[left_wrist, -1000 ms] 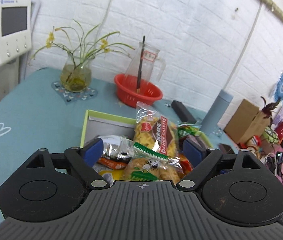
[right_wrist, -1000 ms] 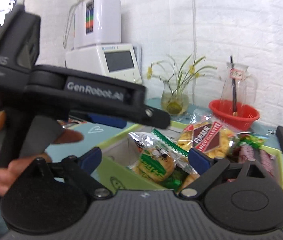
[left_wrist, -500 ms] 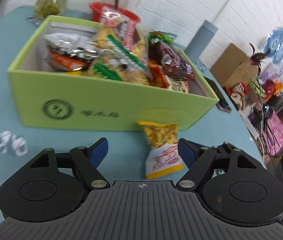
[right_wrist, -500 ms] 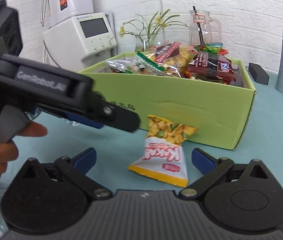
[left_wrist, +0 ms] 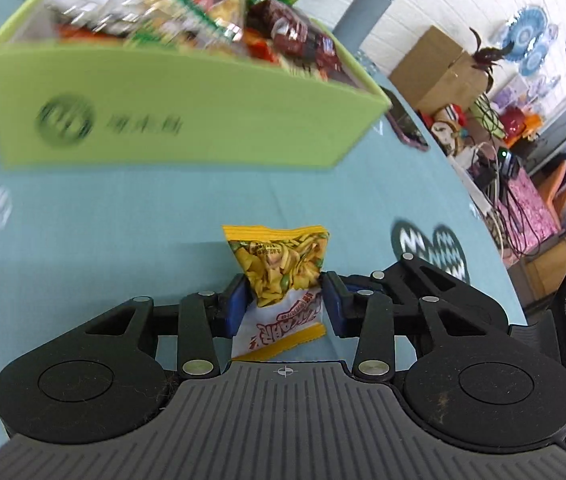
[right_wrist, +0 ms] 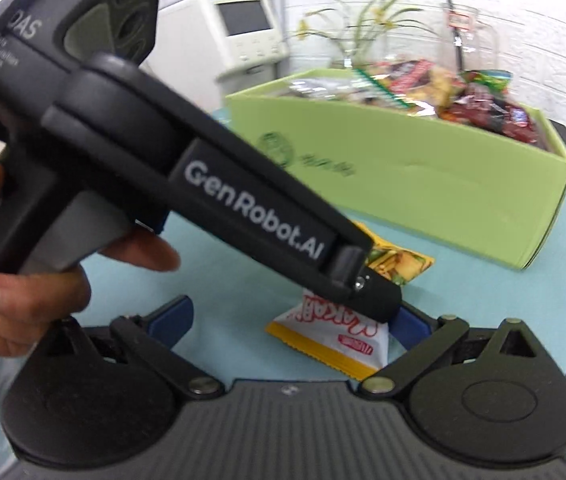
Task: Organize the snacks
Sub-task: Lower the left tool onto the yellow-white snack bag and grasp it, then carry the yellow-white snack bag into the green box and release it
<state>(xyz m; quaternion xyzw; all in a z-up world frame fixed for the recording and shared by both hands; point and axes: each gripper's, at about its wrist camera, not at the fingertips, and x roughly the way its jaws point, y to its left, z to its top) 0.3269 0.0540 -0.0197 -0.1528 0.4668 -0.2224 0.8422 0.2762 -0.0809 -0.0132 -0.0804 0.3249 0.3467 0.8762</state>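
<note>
Now the left claw (left_wrist: 283, 300) is closing on the yellow snack packet (left_wrist: 279, 268), and its blue pads (left_wrist: 235, 304) already press both sides of the packet. The packet lies on the teal tabletop (left_wrist: 123, 220), in front of the green box (left_wrist: 163, 112), apart from its front wall. The box is full of other snack packets (left_wrist: 203, 12). Further right, the right claw (right_wrist: 287, 320) has its jaws wide apart and holds nothing; it is low over the tabletop, just beside the same packet. A hand (right_wrist: 23, 288) grips the handle of the left claw.
</note>
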